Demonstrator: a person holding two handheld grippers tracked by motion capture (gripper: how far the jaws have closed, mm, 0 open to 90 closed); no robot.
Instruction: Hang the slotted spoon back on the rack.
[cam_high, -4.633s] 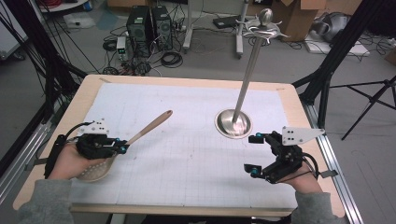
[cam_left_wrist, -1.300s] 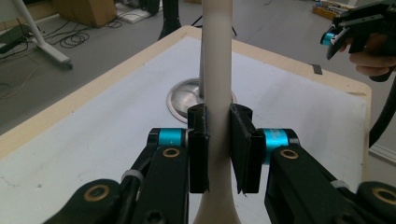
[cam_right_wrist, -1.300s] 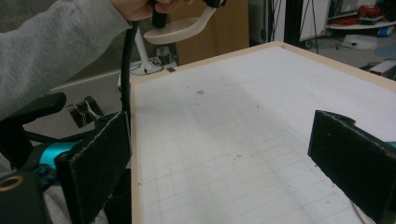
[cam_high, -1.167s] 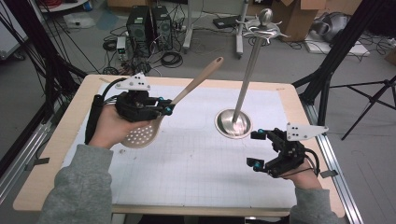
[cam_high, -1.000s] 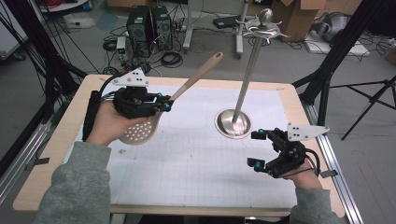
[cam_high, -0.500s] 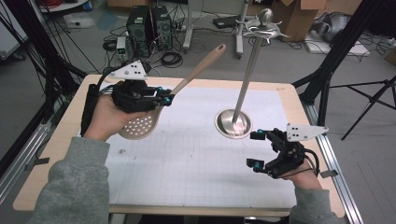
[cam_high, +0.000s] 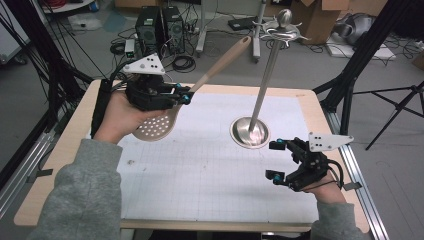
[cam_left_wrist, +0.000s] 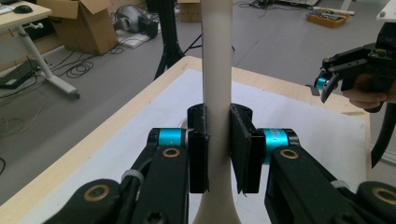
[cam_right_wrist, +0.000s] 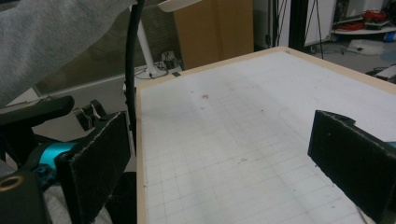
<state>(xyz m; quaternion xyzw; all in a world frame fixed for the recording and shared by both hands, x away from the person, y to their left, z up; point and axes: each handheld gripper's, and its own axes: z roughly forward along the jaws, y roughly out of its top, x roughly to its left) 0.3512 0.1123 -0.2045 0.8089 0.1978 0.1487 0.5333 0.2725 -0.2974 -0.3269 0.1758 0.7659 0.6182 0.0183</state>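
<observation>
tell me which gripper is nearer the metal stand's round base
Right. The right gripper hovers open just beside the stand base, toward the person. The left gripper is farther off across the mat, raised and clamping the slotted spoon.

High view: fixed above the near edge, facing forward and down across the whole wooden table with white gridded mat (cam_high: 200, 165), far enough to take in the floor beyond. Left gripper view: mounted on the raised black left gripper (cam_left_wrist: 218, 144), looking along its jaws, very close on the pale wooden spoon handle (cam_left_wrist: 217, 70), facing across the mat toward the black right gripper (cam_left_wrist: 359, 77). Right gripper view: mounted low on the right gripper (cam_right_wrist: 224, 163), close above the mat, facing its far edge. Shared by all three: the gridded mat.
</observation>
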